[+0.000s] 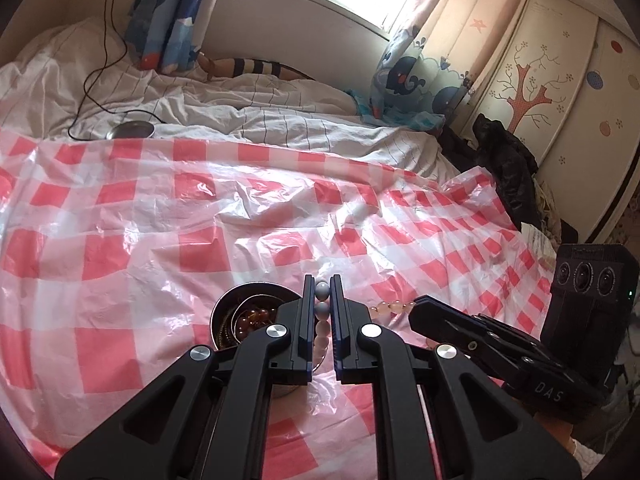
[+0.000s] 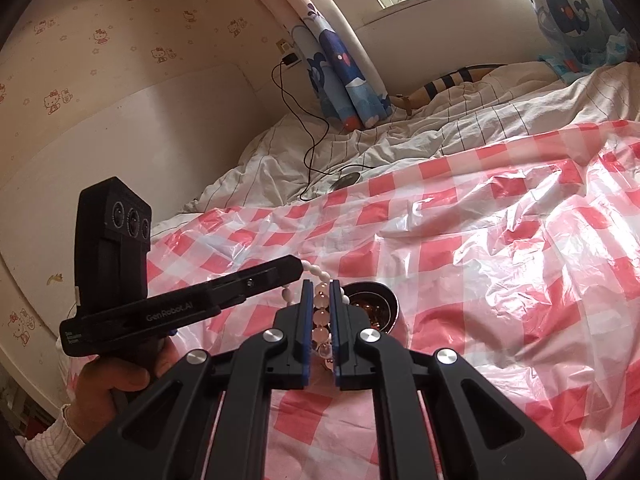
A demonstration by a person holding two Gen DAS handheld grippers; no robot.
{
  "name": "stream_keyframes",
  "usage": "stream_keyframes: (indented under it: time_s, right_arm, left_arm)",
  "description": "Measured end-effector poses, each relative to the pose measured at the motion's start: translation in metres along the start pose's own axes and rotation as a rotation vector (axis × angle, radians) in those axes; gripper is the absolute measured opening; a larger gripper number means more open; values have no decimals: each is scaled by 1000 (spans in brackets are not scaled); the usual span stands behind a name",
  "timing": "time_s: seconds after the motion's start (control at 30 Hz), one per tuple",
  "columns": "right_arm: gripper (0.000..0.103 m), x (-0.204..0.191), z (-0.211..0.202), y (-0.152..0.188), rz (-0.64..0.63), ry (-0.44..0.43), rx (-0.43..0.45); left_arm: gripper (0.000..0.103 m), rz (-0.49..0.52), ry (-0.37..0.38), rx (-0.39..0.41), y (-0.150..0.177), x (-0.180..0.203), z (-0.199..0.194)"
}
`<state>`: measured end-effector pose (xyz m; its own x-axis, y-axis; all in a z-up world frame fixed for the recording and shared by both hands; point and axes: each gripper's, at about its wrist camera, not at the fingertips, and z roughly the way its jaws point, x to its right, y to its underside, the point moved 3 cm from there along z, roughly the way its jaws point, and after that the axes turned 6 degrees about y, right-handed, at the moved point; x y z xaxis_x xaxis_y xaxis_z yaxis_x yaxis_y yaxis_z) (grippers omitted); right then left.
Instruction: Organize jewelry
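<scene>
Left wrist view
Left gripper (image 1: 322, 300): lower centre of the frame, fingers clamped on a bead bracelet (image 1: 322, 291), two grey-white beads pinched between the tips.
Bracelet: runs from those tips toward the lower right, where peach beads reach the right gripper (image 1: 420, 308).
Right gripper: enters from the lower right, its black tip touching the peach beads; from this side I cannot tell how its fingers stand.
Bowl (image 1: 224, 308): dark metal, just left of the left gripper's tips and partly hidden by its arm; amber beads and thin chains lie inside.
Cloth (image 1: 160, 220): crinkled red-and-white checked plastic, filling the middle of the frame.
Bedding (image 1: 240, 100): white, rumpled, across the upper half.
Cable (image 1: 104, 40): black, upper left, running down to a round grey disc (image 1: 132, 130) at the cloth's edge.
Curtains (image 1: 172, 12): blue whale print, upper middle.

Right wrist view
Right gripper (image 2: 322, 300): lower centre, fingers clamped on the bracelet (image 2: 321, 316), pinkish beads lined up between them.
Left gripper (image 2: 294, 268): comes in from the left, held by a hand (image 2: 116, 380); white beads touch its tip.
Bowl (image 2: 390, 300): just right of the tips, partly covered by the right finger.
Cloth (image 2: 500, 240): fills the right side.
Wallpaper (image 2: 100, 40): cartoon-cat pattern, upper left.
</scene>
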<state>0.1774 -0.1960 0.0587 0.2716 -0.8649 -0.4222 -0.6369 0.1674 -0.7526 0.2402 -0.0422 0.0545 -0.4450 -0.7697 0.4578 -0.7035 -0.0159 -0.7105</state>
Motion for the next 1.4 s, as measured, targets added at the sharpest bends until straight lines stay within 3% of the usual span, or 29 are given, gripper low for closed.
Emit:
stream_keyframes:
  time_s: [0.27,0.33,0.47,0.57,0.63,0.67,0.7,0.73,0.87,1.0,1.07,1.13,1.2,1.4]
  right_arm:
    - [9,8,26,0,35,-12,-47]
    - [9,5,33,-3,36,-23,-54]
    - [9,0,51,-7,68,-60,-72]
    - [9,3,69,-5,110,-64,-105]
    - [10,5,83,-2,81,8,-134]
    - [15,6,88,-1,50,61,-142]
    - [35,7,91,0,17,113,-140]
    - [46,7,92,0,-18,163,-130]
    - [47,3,81,1,-107,254,-104]
    - [59,-3,51,16,-163,322,-104]
    - [67,-10,29,35,-196,360,-107]
    - [80,-16,8,57,-214,419,-124]
    - [86,-20,-7,82,-218,468,-147]
    - [94,-17,-21,123,-174,536,-187]
  left_arm:
    - [8,-55,-133,-107,18,-43,34]
    - [14,-52,-149,-110,19,-47,29]
    - [47,-39,-189,-87,18,-51,11]
    - [50,-21,-206,-80,19,-51,-1]
    - [53,-16,-216,-82,23,-52,-8]
    - [56,-13,-227,-84,24,-52,-11]
    - [58,-8,-237,-89,26,-51,-14]
    - [59,-3,-245,-92,28,-50,-17]
    - [74,11,-276,-84,41,-42,-31]
    - [82,23,-317,-73,64,-29,-45]
    - [86,37,-349,-70,79,-22,-52]
    - [89,42,-380,-70,94,-16,-57]
    - [90,47,-399,-77,107,-11,-61]
    - [95,17,-469,-37,126,-12,-69]
